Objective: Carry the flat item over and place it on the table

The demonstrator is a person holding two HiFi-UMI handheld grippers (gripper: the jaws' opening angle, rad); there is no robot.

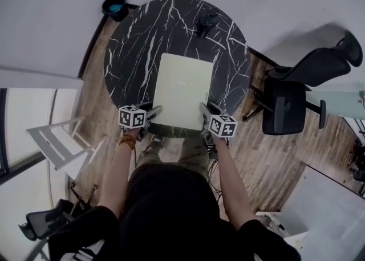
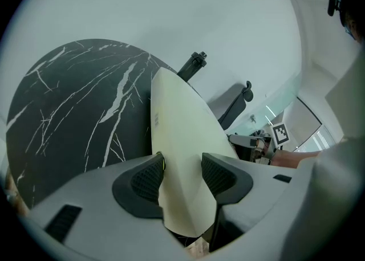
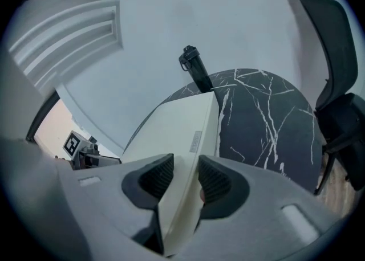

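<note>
**Both grippers clamp the flat panel over the round table**

The person stands at the near edge of a round black table (image 1: 136, 43) with white veins, a gripper in each hand. The left gripper (image 1: 155, 111) pinches the near left corner of a flat cream panel (image 1: 182, 86), its jaws closed narrow on the panel's thin edge. The right gripper (image 1: 203, 110) holds the near right corner the same way, both pads pressed against the panel.

The panel lies over the middle of the table, long side running away from the person, near edge about level with the table's rim. Whether its far end touches the surface cannot be told.

A dark bottle-like thing (image 1: 206, 21) stands on the table beyond the panel's far right corner, apart from it. A black office chair (image 1: 285, 103) stands on the wooden floor just right of the table.
</note>
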